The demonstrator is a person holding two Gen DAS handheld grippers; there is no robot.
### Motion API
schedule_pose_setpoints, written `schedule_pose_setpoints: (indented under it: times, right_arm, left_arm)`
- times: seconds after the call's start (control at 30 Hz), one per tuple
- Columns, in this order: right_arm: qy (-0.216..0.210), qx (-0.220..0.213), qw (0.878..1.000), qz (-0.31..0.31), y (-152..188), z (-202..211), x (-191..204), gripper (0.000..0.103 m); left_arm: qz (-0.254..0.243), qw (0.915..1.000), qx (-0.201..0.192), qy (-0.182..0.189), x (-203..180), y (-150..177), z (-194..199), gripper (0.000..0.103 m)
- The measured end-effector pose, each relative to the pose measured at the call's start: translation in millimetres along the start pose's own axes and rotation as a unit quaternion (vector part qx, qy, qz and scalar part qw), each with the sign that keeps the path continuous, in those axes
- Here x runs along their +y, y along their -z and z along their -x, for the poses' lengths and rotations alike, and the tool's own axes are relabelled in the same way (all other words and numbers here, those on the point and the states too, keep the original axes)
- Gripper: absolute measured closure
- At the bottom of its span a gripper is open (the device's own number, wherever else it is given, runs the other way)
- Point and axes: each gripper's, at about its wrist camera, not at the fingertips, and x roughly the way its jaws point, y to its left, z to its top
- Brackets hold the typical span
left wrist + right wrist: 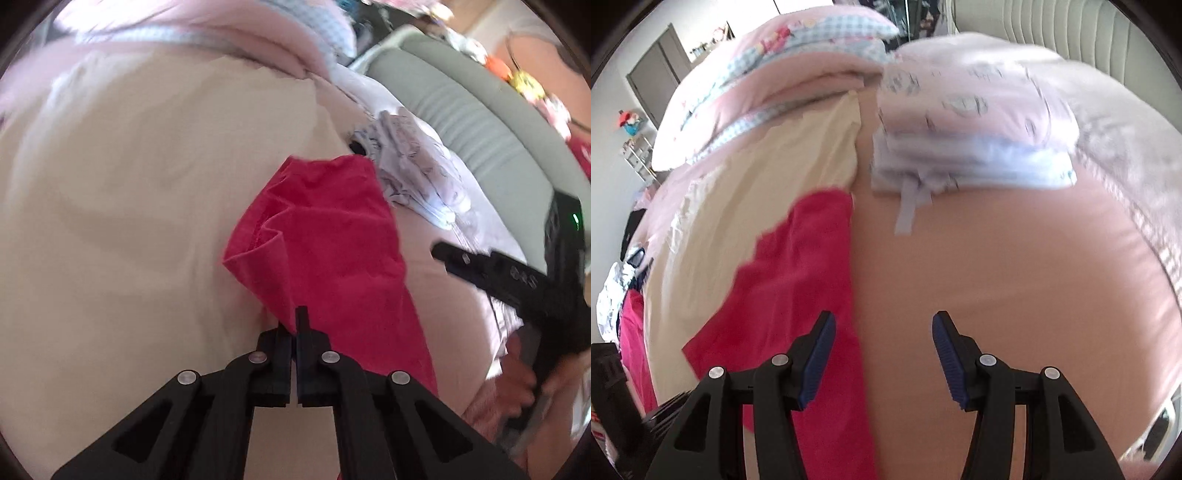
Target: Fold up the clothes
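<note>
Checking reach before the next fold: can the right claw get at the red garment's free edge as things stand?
Probably yes. The right claw is open and empty, with the red garment lying just beside it on the pink sheet, nothing between. The left claw pinches another part.

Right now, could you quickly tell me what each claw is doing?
Left claw: shut on an edge of the red garment.
Right claw: open, holding nothing, above the pink sheet.
</note>
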Motion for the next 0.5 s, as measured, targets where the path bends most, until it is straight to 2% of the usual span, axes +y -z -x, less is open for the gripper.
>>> schedule_pose_setpoints:
  times: [0.17, 0.27, 0.33, 0.4, 0.5]
  right_arm:
    - [-0.005, -0.044, 0.999, 0.009, -24.8, 4.2, 8.8, 0.049]
    - [-0.013, -0.058, 0.998, 0.001, -26.0, 8.7, 10.3, 0.049]
    - [-0.022, -0.047, 0.999, -0.003, -23.4, 5.7, 11.9, 0.049]
    - [-0.035, -0.03, 0.999, -0.005, -20.9, 0.1, 14.3, 0.049]
    - [-0.046, -0.012, 0.999, 0.019, -15.7, -8.9, 24.5, 0.049]
  left_arm:
    - [-0.088, 0.9958, 0.006, -0.021, -5.2, -53.3, 13.5, 0.103]
    - [-0.126, 0.9903, -0.007, -0.059, 1.0, -86.7, 6.2, 0.103]
    - [-0.128, 0.9886, -0.013, -0.079, 13.8, -106.7, -2.2, 0.103]
    - [-0.122, 0.9887, -0.004, -0.087, 26.2, -123.6, -21.8, 0.103]
    - [-0.101, 0.9895, 0.075, -0.072, 42.4, -131.3, -66.4, 0.102]
